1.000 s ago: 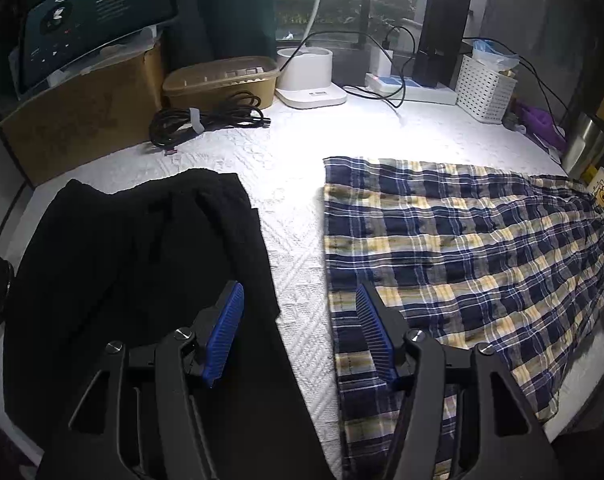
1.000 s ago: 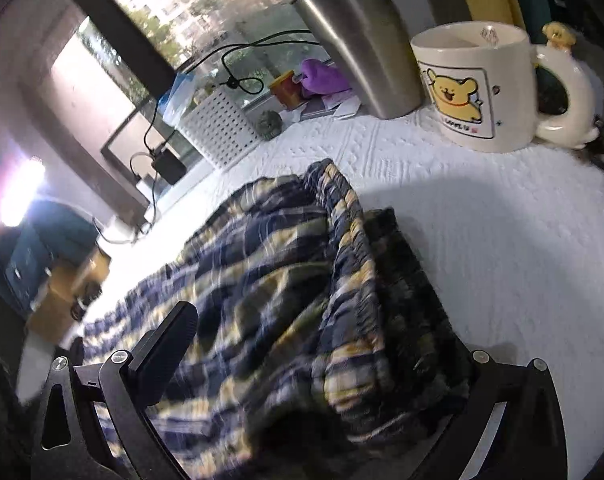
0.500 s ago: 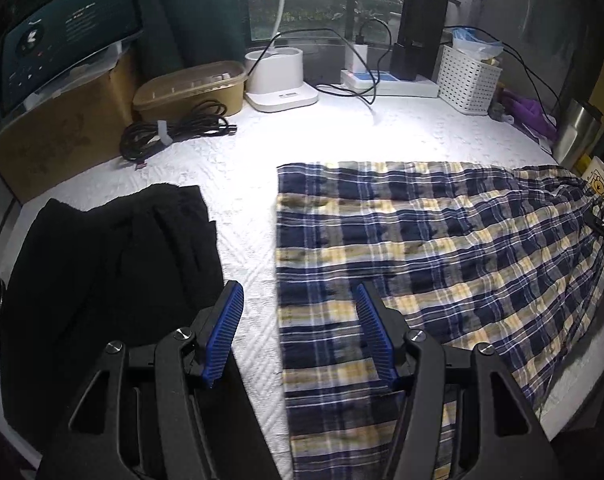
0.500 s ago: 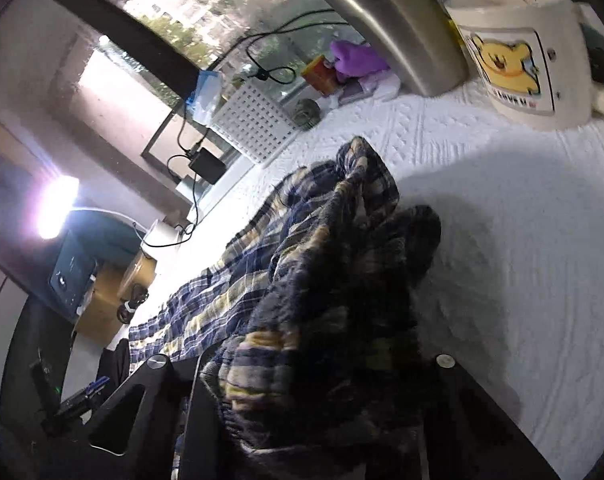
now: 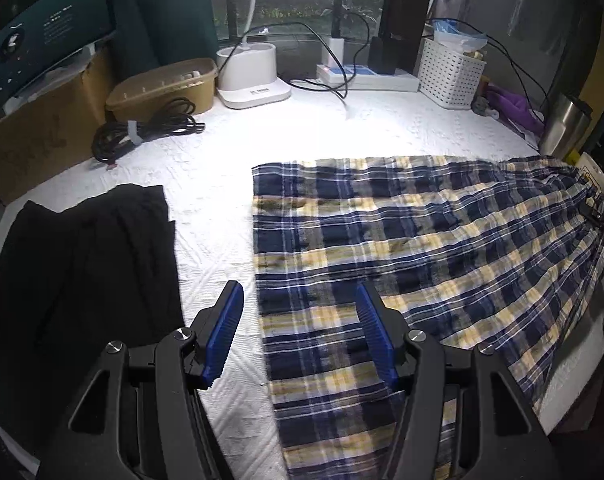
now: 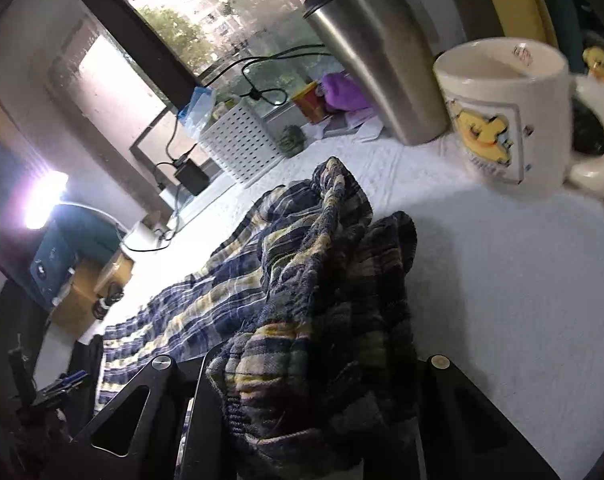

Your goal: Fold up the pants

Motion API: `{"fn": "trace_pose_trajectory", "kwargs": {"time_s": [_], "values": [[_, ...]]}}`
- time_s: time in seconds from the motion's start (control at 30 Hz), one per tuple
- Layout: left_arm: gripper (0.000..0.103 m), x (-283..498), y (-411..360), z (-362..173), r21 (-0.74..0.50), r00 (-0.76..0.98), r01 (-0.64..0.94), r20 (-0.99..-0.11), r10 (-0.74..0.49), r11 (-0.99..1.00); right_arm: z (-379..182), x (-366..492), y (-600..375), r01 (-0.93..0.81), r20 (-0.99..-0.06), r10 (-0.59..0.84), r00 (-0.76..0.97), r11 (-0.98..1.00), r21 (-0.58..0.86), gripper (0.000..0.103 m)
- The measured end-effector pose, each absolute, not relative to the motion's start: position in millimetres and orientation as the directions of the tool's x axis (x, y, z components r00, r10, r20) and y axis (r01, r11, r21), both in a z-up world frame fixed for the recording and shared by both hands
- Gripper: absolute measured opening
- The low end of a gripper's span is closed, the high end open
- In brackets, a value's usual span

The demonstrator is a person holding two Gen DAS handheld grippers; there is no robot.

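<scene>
Navy, yellow and white plaid pants (image 5: 414, 256) lie flat across the white textured table cover (image 5: 222, 176), leg hems toward the left. My left gripper (image 5: 300, 332) is open, its blue pads straddling the near hem edge just above the cloth. My right gripper (image 6: 310, 392) is shut on the bunched waistband of the pants (image 6: 326, 280) at the right end, lifting it slightly off the cover. The right gripper's fingertips are hidden in the cloth.
A black garment (image 5: 82, 280) lies at the left. A cartoon mug (image 6: 506, 116) and steel tumbler (image 6: 378, 64) stand close to the waistband. At the back are a white basket (image 5: 450, 76), a power strip (image 5: 366, 76), a coiled cable (image 5: 142, 132) and a cardboard box (image 5: 34, 132).
My left gripper has moved right, from over the black garment to the pants' hem. My right gripper has closed on the waistband and bunched it up.
</scene>
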State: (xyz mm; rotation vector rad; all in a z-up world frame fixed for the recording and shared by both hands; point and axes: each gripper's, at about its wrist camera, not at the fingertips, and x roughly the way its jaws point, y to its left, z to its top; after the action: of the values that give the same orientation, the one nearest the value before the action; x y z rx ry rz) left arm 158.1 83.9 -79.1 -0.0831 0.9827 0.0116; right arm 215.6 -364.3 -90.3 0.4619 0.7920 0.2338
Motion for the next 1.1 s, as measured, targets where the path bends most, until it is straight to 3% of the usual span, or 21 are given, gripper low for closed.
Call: {"fn": "trace_pose_trajectory", "kwargs": {"time_s": [0.5, 0.6, 0.63, 0.67, 0.9, 1.1], "values": [[0.057, 169, 82, -110, -0.112, 0.502, -0.023, -0.86, -0.085, 0.993, -104, 220, -365, 0.015, -0.695, 0.31, 0.648, 0.908, 0.419, 0.019], [0.031, 168, 76, -110, -0.044, 0.52, 0.002, -0.853, -0.038, 0.999, -105, 220, -364, 0.019, -0.699, 0.31, 0.645, 0.908, 0.42, 0.02], [0.016, 168, 76, -109, -0.055, 0.52, 0.004, -0.853, -0.05, 0.998, -105, 221, -364, 0.02, -0.7, 0.31, 0.644, 0.907, 0.42, 0.02], [0.01, 169, 77, -109, -0.061, 0.519, 0.002, -0.853, -0.053, 0.998, -105, 221, -363, 0.02, -0.701, 0.309, 0.643, 0.908, 0.419, 0.02], [0.006, 167, 80, -105, -0.058, 0.528, -0.026, -0.848, -0.036, 0.998, -106, 222, -360, 0.018, -0.709, 0.304, 0.637, 0.913, 0.408, 0.023], [0.011, 169, 83, -101, -0.08, 0.521, -0.036, -0.852, -0.05, 0.996, -101, 219, -362, 0.007, -0.69, 0.314, 0.652, 0.907, 0.42, 0.023]]}}
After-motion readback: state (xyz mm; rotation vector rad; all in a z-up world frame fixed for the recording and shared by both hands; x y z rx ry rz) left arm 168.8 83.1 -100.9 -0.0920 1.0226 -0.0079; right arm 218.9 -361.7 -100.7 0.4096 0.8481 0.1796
